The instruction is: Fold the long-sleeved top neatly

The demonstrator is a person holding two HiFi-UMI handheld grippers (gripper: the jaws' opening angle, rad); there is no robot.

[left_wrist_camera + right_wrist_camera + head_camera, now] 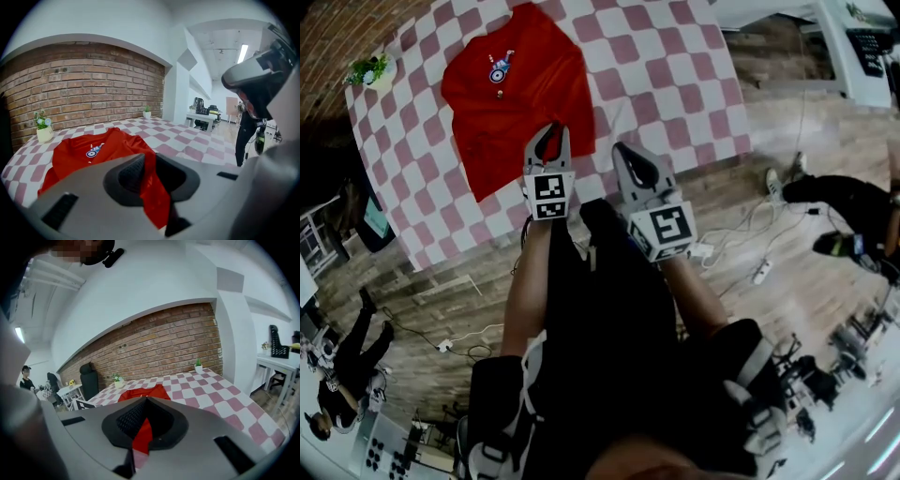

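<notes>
Plant: a small green plant in a white pot (370, 70) stands near the table's far left corner, at about 10 o'clock from the top and well apart from it.
Wall: a red brick wall (84, 79) stands behind the table in both gripper views.
Top: the red long-sleeved top (511, 103) lies on the left half of the table. It is mostly flat, with a small blue-and-white emblem (499, 67) near its far end. Its near corner, at 5 o'clock, runs up into the left gripper.
Left gripper: the grey left gripper (549, 133), with its black-and-white marker cube (550, 195), is at the near edge of the top. Its jaws are clenched on a fold of the red fabric, which hangs down between the pads in the left gripper view.
Right gripper: the grey right gripper (625, 150) is just beside the left one, at its 3 o'clock, over the near edge of the table. Its jaws are pressed together, and the right gripper view shows a narrow strip of the red cloth caught between them.
Table: the table with a pink-and-white checked cloth (675, 66) fills the upper part of the head view.
Floor: a white power strip (759, 272) with cables lies on the wooden floor (441, 281), at 4 o'clock from the right gripper.
Person: a person in dark trousers (839, 199) is at the far right edge.
</notes>
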